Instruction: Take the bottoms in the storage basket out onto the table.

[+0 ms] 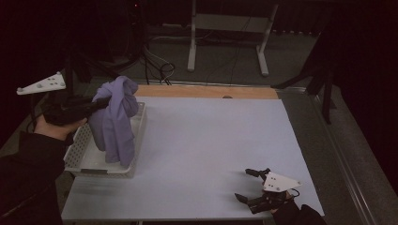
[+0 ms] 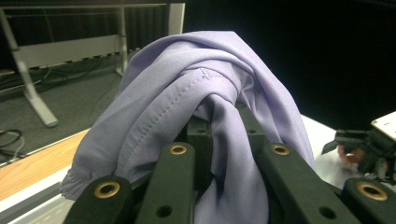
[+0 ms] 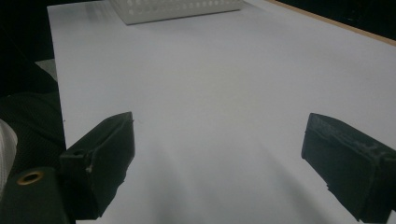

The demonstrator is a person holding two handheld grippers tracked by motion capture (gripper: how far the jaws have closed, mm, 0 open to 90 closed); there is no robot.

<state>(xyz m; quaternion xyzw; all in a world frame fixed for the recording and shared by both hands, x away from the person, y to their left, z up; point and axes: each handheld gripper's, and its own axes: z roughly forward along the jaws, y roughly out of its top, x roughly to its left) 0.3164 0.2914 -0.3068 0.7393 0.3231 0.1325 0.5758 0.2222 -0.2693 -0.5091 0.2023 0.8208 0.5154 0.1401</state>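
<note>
A lilac garment (image 1: 115, 117) hangs in folds above the white perforated basket (image 1: 82, 157) at the table's left. My left gripper (image 1: 101, 104) is shut on its upper part and holds it up; its lower end dips into the basket. In the left gripper view the cloth (image 2: 201, 107) drapes over both black jaws and hides the tips. My right gripper (image 1: 246, 184) rests low near the table's front right edge, open, nothing between its fingers (image 3: 105, 154).
The table carries a pale sheet (image 1: 206, 140) with a wooden strip (image 1: 206, 91) along its far edge. Beyond it stand a metal frame's legs (image 1: 191, 47) and cables (image 1: 159, 70) on the floor. The basket's corner (image 3: 177, 9) shows far ahead of the right gripper.
</note>
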